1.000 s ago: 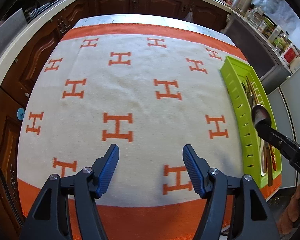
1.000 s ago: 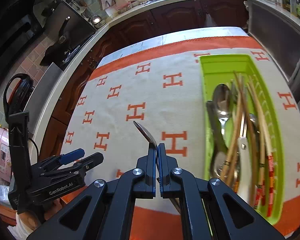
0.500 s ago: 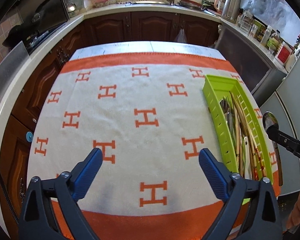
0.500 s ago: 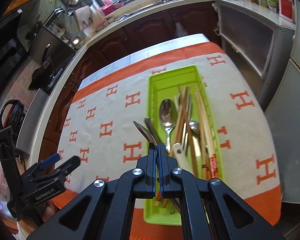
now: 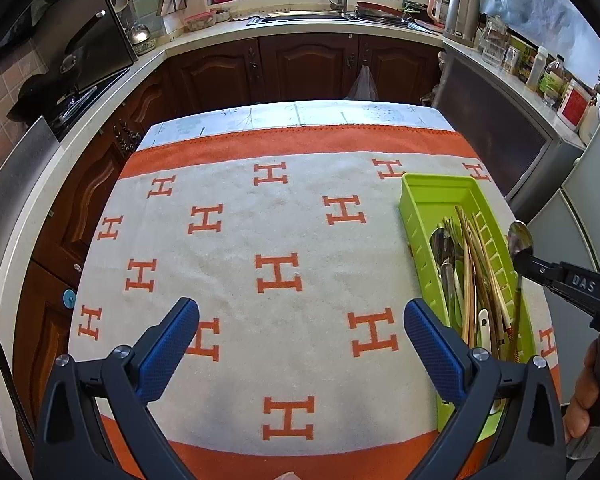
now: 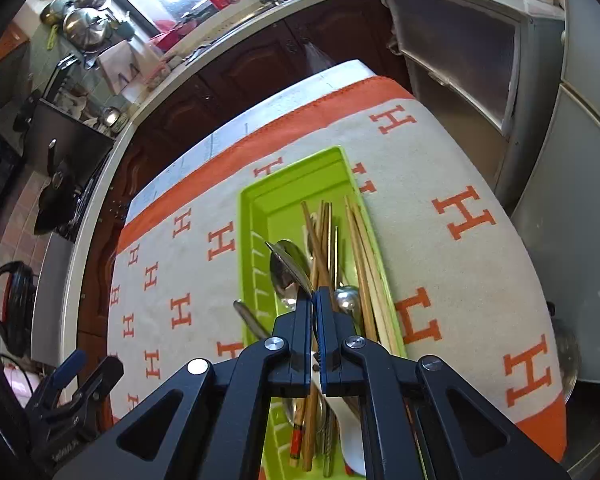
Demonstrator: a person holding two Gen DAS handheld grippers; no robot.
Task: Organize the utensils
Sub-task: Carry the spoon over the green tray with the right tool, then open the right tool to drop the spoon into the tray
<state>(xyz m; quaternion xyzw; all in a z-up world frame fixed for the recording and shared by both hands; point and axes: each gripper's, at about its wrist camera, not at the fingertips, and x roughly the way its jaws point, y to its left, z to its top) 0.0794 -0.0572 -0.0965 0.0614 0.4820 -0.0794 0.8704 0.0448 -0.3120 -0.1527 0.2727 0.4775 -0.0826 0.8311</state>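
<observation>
A: Right wrist view, item: right gripper (image 6: 314, 300) clamped on a metal spoon (image 6: 290, 266), above the green tray (image 6: 248, 240) near the cloth's (image 5: 260, 232) right edge.

B: Left gripper (image 5: 300, 334): jaws just widened, spread, nothing between, over bare cloth.

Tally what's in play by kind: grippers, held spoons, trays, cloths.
Grippers: 2 (left gripper jaws open; right gripper shut on the spoon)
Held spoons: 1
Green tray: 1
Orange-and-white cloth: 1
Loose utensils in the tray: overlapping, no firm count
Total counted: 5
</observation>
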